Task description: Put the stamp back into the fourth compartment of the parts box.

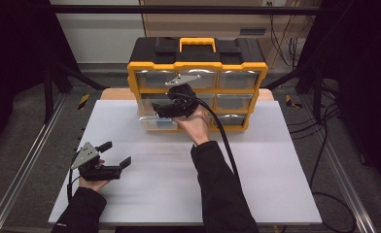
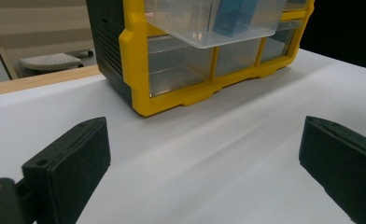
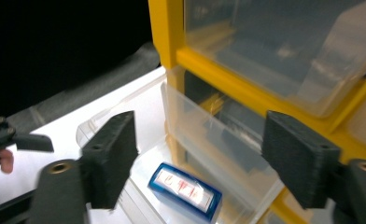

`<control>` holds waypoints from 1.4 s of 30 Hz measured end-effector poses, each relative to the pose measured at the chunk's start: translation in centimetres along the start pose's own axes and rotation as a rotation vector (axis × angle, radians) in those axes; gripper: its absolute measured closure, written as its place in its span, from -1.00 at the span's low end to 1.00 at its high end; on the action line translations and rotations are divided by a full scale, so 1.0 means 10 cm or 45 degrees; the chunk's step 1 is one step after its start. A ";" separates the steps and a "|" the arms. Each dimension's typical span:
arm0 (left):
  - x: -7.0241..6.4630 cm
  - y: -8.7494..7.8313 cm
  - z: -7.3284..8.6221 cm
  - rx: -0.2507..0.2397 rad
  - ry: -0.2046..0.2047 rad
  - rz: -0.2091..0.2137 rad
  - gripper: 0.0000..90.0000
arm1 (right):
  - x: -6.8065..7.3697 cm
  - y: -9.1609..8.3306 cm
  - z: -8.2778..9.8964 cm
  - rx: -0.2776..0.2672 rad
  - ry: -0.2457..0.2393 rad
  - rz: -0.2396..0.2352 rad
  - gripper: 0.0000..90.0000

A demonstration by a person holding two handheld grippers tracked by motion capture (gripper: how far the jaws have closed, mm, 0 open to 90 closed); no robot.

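- Right gripper [image 1: 155, 109]: jaws apart, gripping nothing, at the pulled-out clear drawer [image 1: 157, 123], low on the yellow organizer's [image 1: 197, 65] left side.
- Blue box [image 3: 186, 191]: lying in that drawer.
- Left gripper [image 1: 115, 154]: jaws wide apart, empty, near-left on white table [image 1: 256, 165].

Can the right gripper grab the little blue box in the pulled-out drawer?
Probably yes. The blue box lies in the clear drawer, which is pulled out and open on top. The right gripper hovers just above with open jaws and nothing between it and the box.
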State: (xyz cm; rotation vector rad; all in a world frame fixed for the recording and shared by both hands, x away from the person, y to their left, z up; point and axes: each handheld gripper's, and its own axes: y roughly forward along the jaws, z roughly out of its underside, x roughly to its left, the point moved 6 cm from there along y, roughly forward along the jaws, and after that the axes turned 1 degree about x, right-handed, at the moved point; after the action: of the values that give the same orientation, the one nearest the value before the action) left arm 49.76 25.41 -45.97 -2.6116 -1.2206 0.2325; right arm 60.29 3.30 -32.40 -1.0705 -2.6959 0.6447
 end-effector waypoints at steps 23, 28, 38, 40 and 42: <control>-0.01 0.01 0.01 0.009 0.003 -0.001 -0.96 | -0.16 -0.87 0.20 -0.281 0.053 0.087 -0.97; -0.01 0.01 0.01 0.009 0.003 -0.001 -0.96 | -0.22 -1.00 0.38 -0.284 0.056 0.109 -0.97; -0.02 0.02 0.01 0.013 0.004 -0.001 -0.96 | -0.35 -1.19 0.90 -0.274 0.064 0.142 -0.97; -0.02 0.02 0.01 0.013 0.004 -0.002 -0.96 | -0.36 -1.20 0.94 -0.270 0.070 0.146 -0.97; -0.01 0.02 0.01 0.014 0.008 -0.003 -0.96 | -0.39 -1.22 1.12 -0.258 0.078 0.139 -0.97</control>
State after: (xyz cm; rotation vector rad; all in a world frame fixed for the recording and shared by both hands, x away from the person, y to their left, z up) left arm 49.77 25.20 -46.12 -2.5995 -1.2169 0.2303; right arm 52.14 -10.99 -36.88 -1.2713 -2.7096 0.3529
